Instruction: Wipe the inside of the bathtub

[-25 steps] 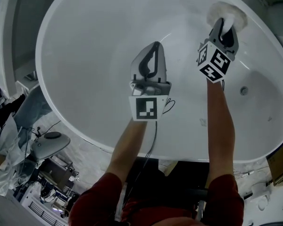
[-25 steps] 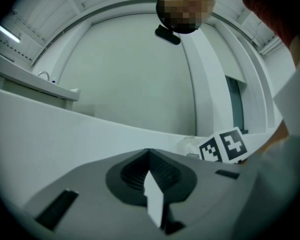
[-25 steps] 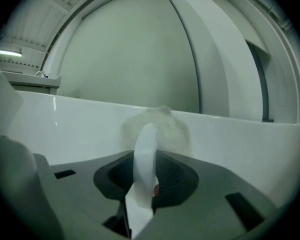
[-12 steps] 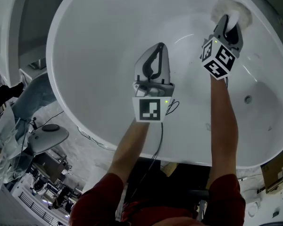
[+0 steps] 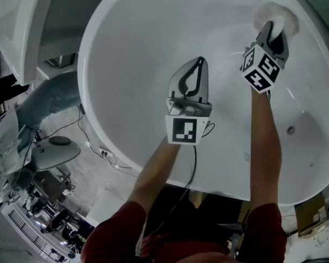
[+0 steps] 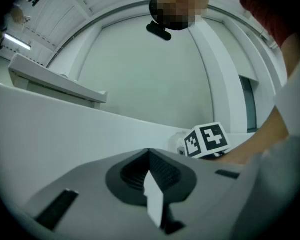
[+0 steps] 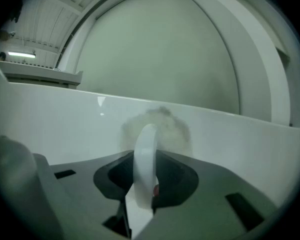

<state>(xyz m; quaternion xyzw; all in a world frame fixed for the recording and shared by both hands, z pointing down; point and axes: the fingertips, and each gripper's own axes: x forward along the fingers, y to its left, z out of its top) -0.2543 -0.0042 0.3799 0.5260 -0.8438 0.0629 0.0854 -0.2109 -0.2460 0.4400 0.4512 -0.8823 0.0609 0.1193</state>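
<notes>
Jaws of my right gripper (image 7: 141, 181) are pinched on the flat white handle (image 7: 146, 149) of a fluffy pad (image 7: 162, 124). That pad rests against the inner wall of the bathtub (image 5: 126, 64), high on the far side near the rim. I can't see where pad meets wall, since the fluff covers it, and the handle's lower end is cut off at the bottom of the right gripper view. My left gripper (image 6: 151, 179) has its jaws pressed together on nothing and hangs over the middle of the tub. From its camera only the other gripper's marker cube (image 6: 205, 140) shows beside a forearm (image 6: 270, 134). A small drain (image 5: 290, 130) sits low in the tub. The far rim runs out of frame, and the floor clutter (image 5: 49, 201) is too dark to read.
</notes>
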